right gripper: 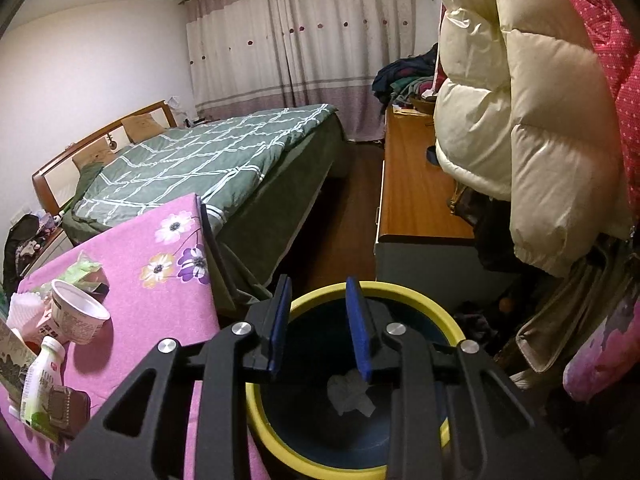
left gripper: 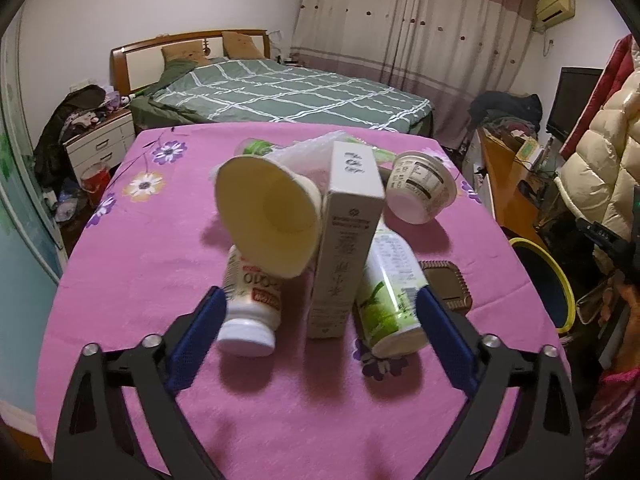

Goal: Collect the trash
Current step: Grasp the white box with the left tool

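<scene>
Left wrist view: my left gripper hangs released before the white plastic bottle and tall cream carton on the pink flowered tablecloth. My right gripper is unclenched, holding nothing, above the yellow-rimmed dark bin containing crumpled white paper.

We hold the left hand-held gripper pointed forward and tilted slightly down, its blue-padded fingers spread wide with nothing clamped between them. Our right hand-held gripper angles downward, its fingers parted by a narrower gap, gripping nothing
</scene>
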A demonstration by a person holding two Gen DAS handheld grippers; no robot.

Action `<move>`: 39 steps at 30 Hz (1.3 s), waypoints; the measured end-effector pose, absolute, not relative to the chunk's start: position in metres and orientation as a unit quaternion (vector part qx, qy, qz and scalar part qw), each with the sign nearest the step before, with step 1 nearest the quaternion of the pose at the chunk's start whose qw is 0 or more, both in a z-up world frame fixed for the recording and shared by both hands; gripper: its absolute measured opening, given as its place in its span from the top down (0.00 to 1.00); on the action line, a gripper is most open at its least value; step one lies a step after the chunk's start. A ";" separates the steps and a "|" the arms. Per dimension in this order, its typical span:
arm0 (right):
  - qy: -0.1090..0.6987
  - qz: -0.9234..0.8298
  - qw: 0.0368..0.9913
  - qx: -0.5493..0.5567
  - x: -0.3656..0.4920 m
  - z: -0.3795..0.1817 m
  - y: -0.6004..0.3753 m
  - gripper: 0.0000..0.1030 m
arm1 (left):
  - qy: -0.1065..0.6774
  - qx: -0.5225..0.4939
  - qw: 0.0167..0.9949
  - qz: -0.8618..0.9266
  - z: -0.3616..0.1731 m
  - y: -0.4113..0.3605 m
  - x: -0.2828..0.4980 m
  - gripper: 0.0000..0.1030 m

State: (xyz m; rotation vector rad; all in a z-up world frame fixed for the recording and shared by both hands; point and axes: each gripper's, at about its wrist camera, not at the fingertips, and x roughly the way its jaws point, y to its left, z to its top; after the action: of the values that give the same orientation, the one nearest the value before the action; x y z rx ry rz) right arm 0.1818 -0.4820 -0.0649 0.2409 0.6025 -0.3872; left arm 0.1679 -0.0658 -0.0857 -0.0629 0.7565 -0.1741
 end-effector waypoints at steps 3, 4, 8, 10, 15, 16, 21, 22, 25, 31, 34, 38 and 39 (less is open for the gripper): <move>0.297 -0.186 0.930 0.115 0.182 -0.065 -0.478 0.73 | 0.360 -0.033 0.928 -0.092 -0.082 -0.071 0.175 0.21; 0.298 -0.186 0.929 0.115 0.183 -0.064 -0.477 0.73 | 0.356 -0.033 0.929 -0.096 -0.079 -0.073 0.179 0.22; 0.300 -0.182 0.929 0.117 0.185 -0.066 -0.474 0.73 | 0.339 -0.020 0.935 -0.106 -0.068 -0.082 0.189 0.30; 0.301 -0.181 0.929 0.119 0.186 -0.067 -0.474 0.73 | 0.328 -0.012 0.938 -0.111 -0.061 -0.087 0.193 0.31; 0.301 -0.178 0.929 0.123 0.188 -0.070 -0.473 0.73 | 0.319 -0.001 0.941 -0.109 -0.053 -0.092 0.205 0.32; 0.301 -0.178 0.929 0.123 0.188 -0.070 -0.474 0.73 | 0.320 0.001 0.941 -0.108 -0.053 -0.093 0.209 0.32; 0.304 -0.178 0.928 0.124 0.189 -0.072 -0.473 0.73 | 0.325 0.017 0.939 -0.109 -0.057 -0.098 0.219 0.33; 0.305 -0.177 0.927 0.125 0.190 -0.073 -0.473 0.73 | 0.328 0.017 0.938 -0.111 -0.058 -0.098 0.221 0.35; 0.307 -0.175 0.927 0.125 0.190 -0.076 -0.472 0.73 | 0.336 0.017 0.935 -0.115 -0.063 -0.101 0.227 0.40; 0.310 -0.172 0.927 0.126 0.190 -0.079 -0.469 0.73 | 0.355 0.009 0.928 -0.109 -0.077 -0.100 0.233 0.60; 0.310 -0.171 0.927 0.127 0.190 -0.079 -0.468 0.73 | 0.350 0.011 0.932 -0.095 -0.075 -0.098 0.229 0.67; 0.308 -0.169 0.928 0.128 0.188 -0.079 -0.465 0.73 | 0.349 0.005 0.932 -0.097 -0.069 -0.094 0.223 0.67; 0.306 -0.168 0.928 0.128 0.187 -0.079 -0.464 0.73 | 0.347 0.006 0.933 -0.097 -0.067 -0.093 0.221 0.67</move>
State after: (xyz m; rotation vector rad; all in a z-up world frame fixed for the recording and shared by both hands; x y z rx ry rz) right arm 0.1870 -0.4641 -0.0786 0.2623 0.6281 -0.3453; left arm 0.2212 -0.0933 -0.0673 0.0115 0.7098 -0.1984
